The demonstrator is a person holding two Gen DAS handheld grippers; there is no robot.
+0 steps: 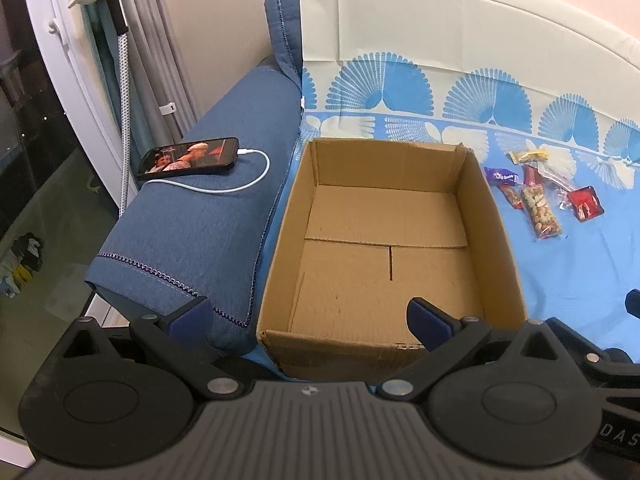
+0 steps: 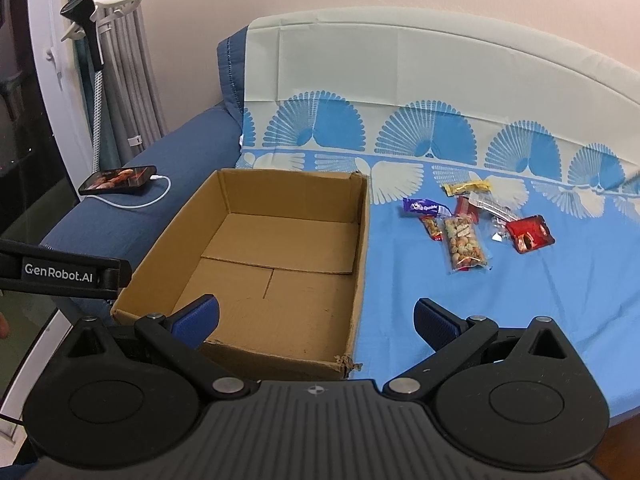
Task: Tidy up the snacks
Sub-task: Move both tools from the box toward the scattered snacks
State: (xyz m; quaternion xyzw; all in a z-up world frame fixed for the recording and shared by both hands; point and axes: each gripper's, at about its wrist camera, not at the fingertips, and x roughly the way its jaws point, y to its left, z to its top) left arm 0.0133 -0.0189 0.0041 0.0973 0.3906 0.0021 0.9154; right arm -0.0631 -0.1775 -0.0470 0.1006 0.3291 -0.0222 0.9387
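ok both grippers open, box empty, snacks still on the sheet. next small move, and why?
Probably send the right gripper forward and right toward the nut packet, the nearest of the snack pile. Both it and the left gripper are open and hold nothing, the cardboard box is empty, and the pile lies to the box's right, on the right gripper's side.

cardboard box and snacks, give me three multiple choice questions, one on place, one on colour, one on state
1. Where do the snacks lie?
A. on the blue sheet right of the cardboard box
B. inside the box
C. on the armrest by the phone

2. What colour is the flat packet at the far right of the pile?
A. green
B. red
C. white

3. How is the cardboard box?
A. taped shut
B. open and full
C. open and empty

Answers: 1 A, the packets sit on the sheet outside the box wall. 2 B, its wrapper is red. 3 C, only the bare bottom flaps show.
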